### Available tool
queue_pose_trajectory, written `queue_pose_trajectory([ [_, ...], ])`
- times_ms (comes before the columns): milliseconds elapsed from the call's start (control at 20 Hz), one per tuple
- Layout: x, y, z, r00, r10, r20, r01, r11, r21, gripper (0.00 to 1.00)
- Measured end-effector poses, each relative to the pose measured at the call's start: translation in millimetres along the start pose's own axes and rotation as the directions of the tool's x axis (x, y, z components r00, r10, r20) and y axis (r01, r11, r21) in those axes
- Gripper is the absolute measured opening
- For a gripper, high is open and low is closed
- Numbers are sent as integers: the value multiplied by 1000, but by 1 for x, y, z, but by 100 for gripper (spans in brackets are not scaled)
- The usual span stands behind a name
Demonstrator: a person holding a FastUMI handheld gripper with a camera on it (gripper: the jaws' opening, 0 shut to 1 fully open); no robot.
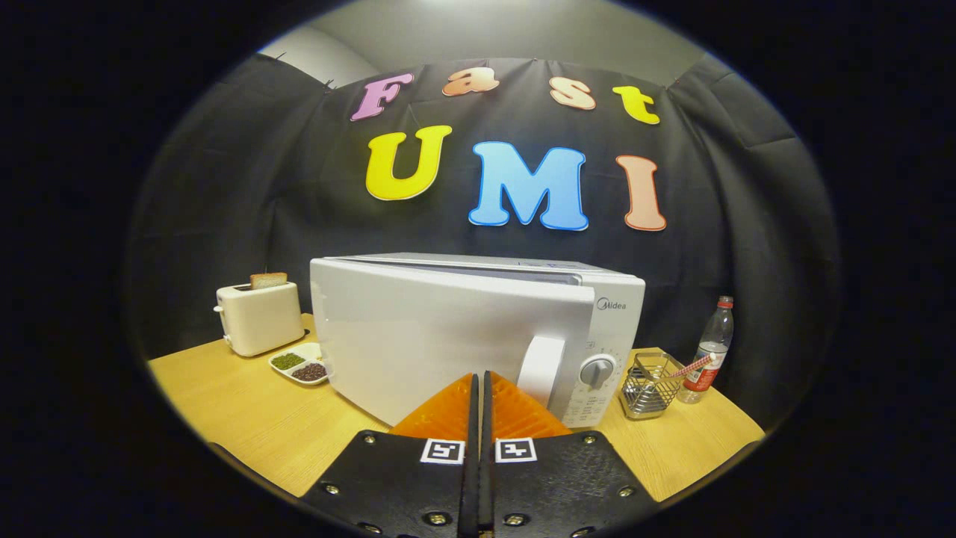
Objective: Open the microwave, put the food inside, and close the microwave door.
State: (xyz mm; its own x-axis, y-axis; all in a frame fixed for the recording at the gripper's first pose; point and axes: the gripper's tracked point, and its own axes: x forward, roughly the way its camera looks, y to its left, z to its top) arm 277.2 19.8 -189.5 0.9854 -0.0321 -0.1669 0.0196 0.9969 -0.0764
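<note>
A white microwave (pixel 463 329) stands on the wooden table (pixel 246 418), straight ahead of my gripper (pixel 479 379). Its door (pixel 441 344) is almost shut, swung a little ajar at the handle side, so a gap shows along the top. The curved white handle (pixel 541 370) sits just ahead and right of my fingertips. My two fingers are pressed together with nothing between them, their tips close to the lower part of the door. What lies inside the microwave is hidden by the door.
A white toaster (pixel 259 317) with a bread slice stands left of the microwave. A divided dish (pixel 301 365) of beans lies in front of it. To the right are a wire basket (pixel 652 382) with a straw and a water bottle (pixel 709 350).
</note>
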Motion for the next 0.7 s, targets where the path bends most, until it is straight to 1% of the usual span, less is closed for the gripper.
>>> queue_pose_trajectory([
  [400,53,-21,0,996,-87,-1,87,996,-23,1],
  [600,78,-27,-1,995,-97,-16,97,995,14,1],
  [650,83,-28,4,994,-110,9,110,994,-5,1],
  [700,80,-29,0,993,-116,4,116,993,-32,1],
])
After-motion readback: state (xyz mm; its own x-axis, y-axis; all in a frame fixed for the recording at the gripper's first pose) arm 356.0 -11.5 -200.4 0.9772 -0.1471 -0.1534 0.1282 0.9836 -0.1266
